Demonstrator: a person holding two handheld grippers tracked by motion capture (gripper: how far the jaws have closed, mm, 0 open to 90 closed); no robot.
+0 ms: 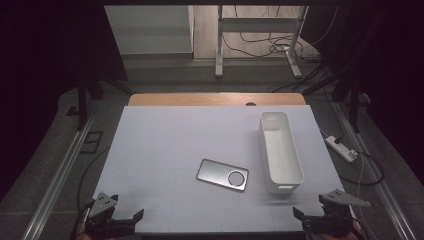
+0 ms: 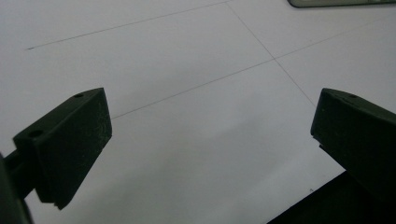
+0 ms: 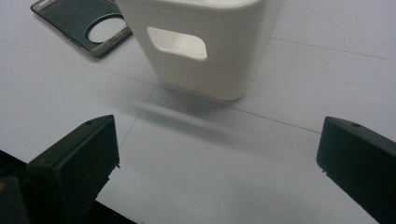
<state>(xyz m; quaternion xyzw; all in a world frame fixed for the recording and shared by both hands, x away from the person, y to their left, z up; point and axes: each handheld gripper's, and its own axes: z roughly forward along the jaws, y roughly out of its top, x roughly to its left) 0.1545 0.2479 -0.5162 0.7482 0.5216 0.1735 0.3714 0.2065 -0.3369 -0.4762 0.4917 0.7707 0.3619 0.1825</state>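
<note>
The phone case (image 1: 222, 174) lay flat on the white bench (image 1: 165, 145), just to the left of the white bin (image 1: 281, 151) and not touching it — its round camera cut-out sat at the end nearer the bin. In the right gripper view the case's dark inner side faced up, so its thin raised rim was the part a claw could catch. The bin stood upright and empty, its long side running away from the person, its near end wall with the handle slot (image 3: 177, 43) turned toward the right claw (image 3: 217, 154) — a sensible spot, probably, for dropping the case in from the left.

Both claws waited at the bench's near edge, well short of the bin. The left claw (image 2: 210, 135) stood far to the bin's left, spread wide with bare bench between its jaws. The right claw sat just before the bin's near end, equally wide and empty.
</note>
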